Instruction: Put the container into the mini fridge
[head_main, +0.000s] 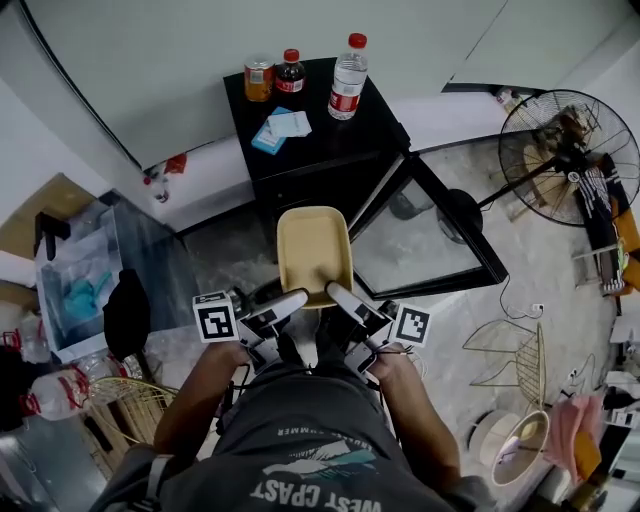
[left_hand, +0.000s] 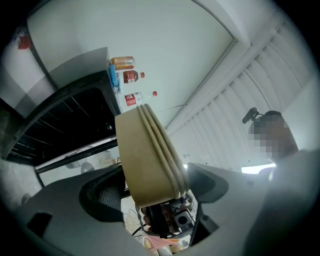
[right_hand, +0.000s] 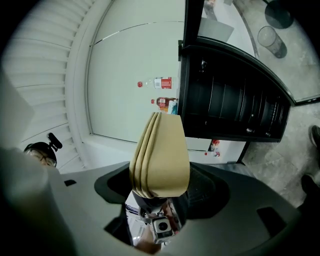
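A flat beige container (head_main: 313, 252) hangs level in front of the black mini fridge (head_main: 330, 170), whose glass door (head_main: 428, 236) stands swung open to the right. My left gripper (head_main: 297, 300) is shut on the container's near left edge and my right gripper (head_main: 336, 294) on its near right edge. In the left gripper view the container (left_hand: 148, 155) fills the gap between the jaws of the gripper (left_hand: 150, 186), with the fridge's dark shelves (left_hand: 65, 122) beyond. The right gripper view shows the container (right_hand: 161, 156) clamped in that gripper (right_hand: 160, 186) facing the fridge interior (right_hand: 235, 102).
On the fridge top stand a can (head_main: 259, 78), a dark bottle (head_main: 290, 72), a water bottle (head_main: 347, 78) and blue cards (head_main: 283, 128). A floor fan (head_main: 572, 155) and a wire rack (head_main: 515, 355) are at the right. A plastic box (head_main: 75, 285) sits at the left.
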